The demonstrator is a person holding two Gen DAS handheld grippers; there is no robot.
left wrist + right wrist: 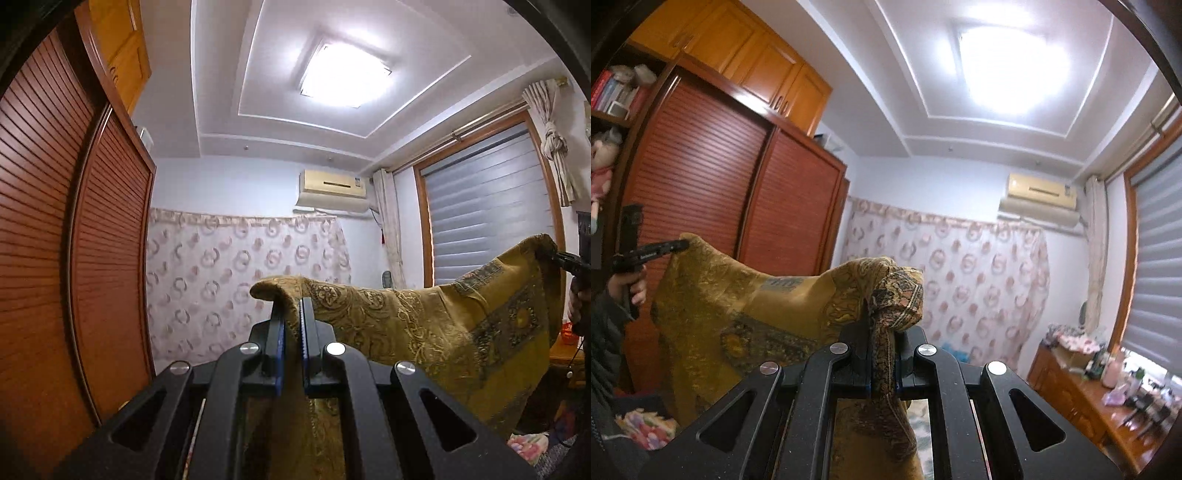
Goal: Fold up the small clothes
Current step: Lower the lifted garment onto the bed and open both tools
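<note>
A mustard-yellow cloth with brown paisley print (424,325) hangs stretched in the air between both grippers. My left gripper (291,306) is shut on one top corner, which folds over its fingertips. My right gripper (882,314) is shut on the other top corner, bunched above its fingers. In the left wrist view the right gripper (554,254) shows at the far right pinching the cloth. In the right wrist view the cloth (738,314) sags leftward to the left gripper (681,244). The cloth's lower edge is hidden behind the gripper bodies.
A red-brown louvered wardrobe (55,240) stands on the left. A patterned curtain (960,277) covers the far wall, with an air conditioner (1039,195) above. A window with blinds (487,214) is on the right. A cluttered wooden dresser (1100,398) stands below it.
</note>
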